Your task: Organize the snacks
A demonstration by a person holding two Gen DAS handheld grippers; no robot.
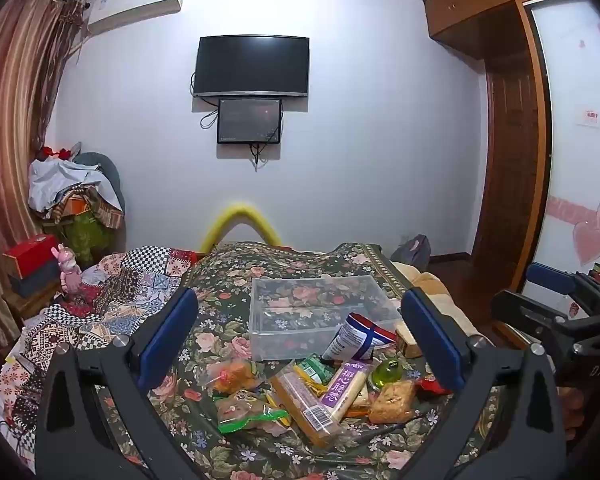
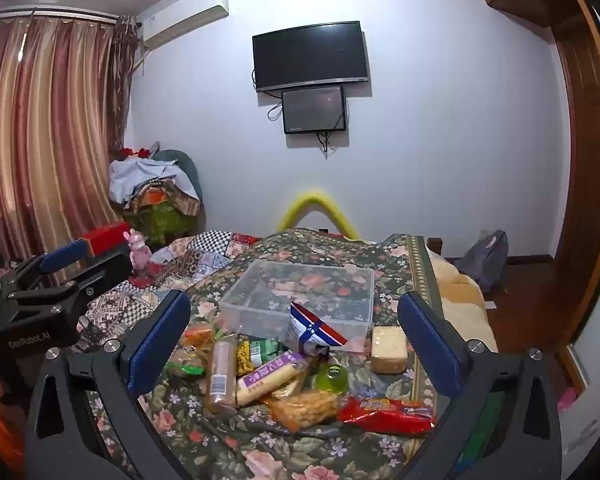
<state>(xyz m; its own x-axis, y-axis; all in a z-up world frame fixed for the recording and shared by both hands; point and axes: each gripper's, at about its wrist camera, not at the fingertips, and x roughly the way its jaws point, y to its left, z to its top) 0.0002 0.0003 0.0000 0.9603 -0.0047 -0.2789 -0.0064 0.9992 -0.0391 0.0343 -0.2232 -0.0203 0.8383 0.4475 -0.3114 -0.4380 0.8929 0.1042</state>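
Observation:
A clear plastic bin (image 1: 320, 312) (image 2: 300, 300) sits empty on the floral bedspread. In front of it lies a heap of snacks: a white-blue pouch (image 1: 356, 336) (image 2: 312, 330), a purple-labelled bar (image 1: 346, 388) (image 2: 269, 376), a long biscuit pack (image 1: 304, 408) (image 2: 219, 376), a green jelly cup (image 1: 388, 374) (image 2: 332, 378), a red packet (image 2: 388, 414), and a pale yellow block (image 2: 388, 350). My left gripper (image 1: 300, 340) is open above the heap. My right gripper (image 2: 295, 336) is open above it too. Neither holds anything.
A patchwork quilt (image 1: 111, 300) lies left of the bedspread. A pink toy (image 1: 69, 272) and red box (image 1: 29, 254) stand at the left. A wardrobe (image 1: 512, 160) is at the right. The right gripper's body (image 1: 560, 320) shows at the left wrist view's right edge.

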